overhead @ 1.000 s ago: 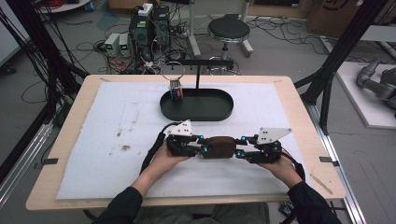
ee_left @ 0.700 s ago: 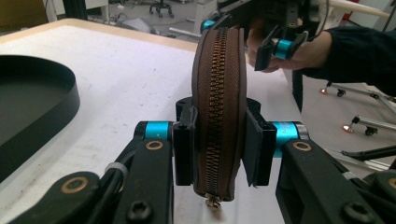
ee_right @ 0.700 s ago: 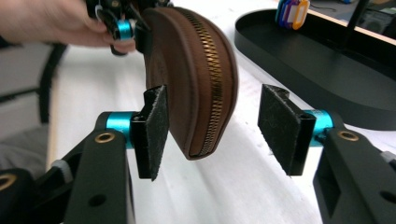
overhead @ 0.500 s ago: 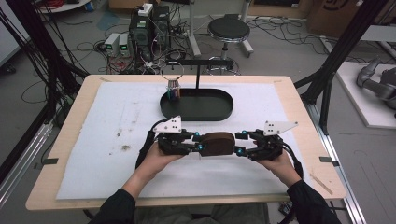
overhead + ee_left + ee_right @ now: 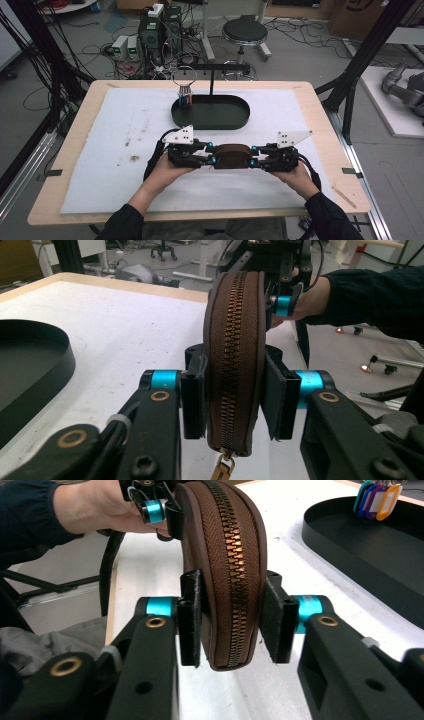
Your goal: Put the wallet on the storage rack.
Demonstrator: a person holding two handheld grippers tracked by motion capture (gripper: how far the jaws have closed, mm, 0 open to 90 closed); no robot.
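A brown zipped pouch (image 5: 231, 155) is held edge-up between both grippers, just above the white mat. My left gripper (image 5: 212, 159) is shut on its left end, and my right gripper (image 5: 253, 162) is shut on its right end. In the left gripper view the jaws of the left gripper (image 5: 232, 392) clamp the pouch (image 5: 232, 340) from both sides, and the brass zip pull (image 5: 220, 473) hangs below. In the right gripper view the right gripper (image 5: 231, 626) pinches the pouch (image 5: 227, 550) the same way. The zip looks closed along the edge that shows.
A black oval tray (image 5: 210, 122) lies on the white mat (image 5: 115, 145) behind the pouch, with a stand (image 5: 212, 75) rising from it. Coloured key tags (image 5: 185, 95) hang on a ring at the tray's left end. The wooden table edge (image 5: 200, 215) runs close to the person.
Both grippers and the pouch have shifted slightly to the left together. The grip on each end is the same.
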